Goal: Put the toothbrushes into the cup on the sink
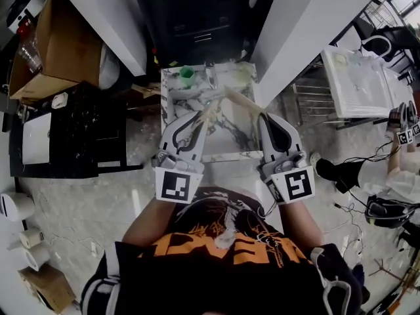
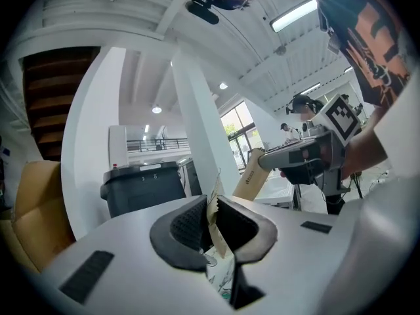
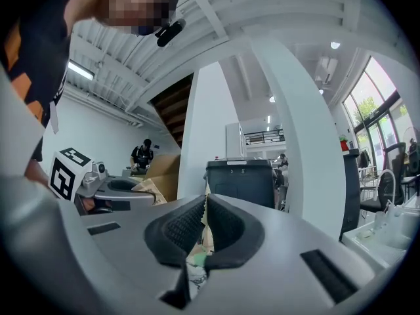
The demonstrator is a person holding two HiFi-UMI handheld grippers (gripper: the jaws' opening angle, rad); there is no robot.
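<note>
Since each gripper carries a kraft-paper packet, likely a wrapped toothbrush, the cup [image 1: 187, 76] sets the approach. Left gripper [image 1: 200, 122]: jaws clamped on left packet [image 1: 207, 115], just short of the cup, the nearer one. Right gripper [image 1: 261, 120]: jaws clamped on right packet [image 1: 241, 100], further right of the cup. Long axes slant inward, toward each other.

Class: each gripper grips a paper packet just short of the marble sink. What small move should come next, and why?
The left gripper is shut on one packet, and the right gripper on another. The green cup stands near the far edge of the sink, ahead of both. So the next move is probably to carry them forward over the sink toward the cup.
</note>
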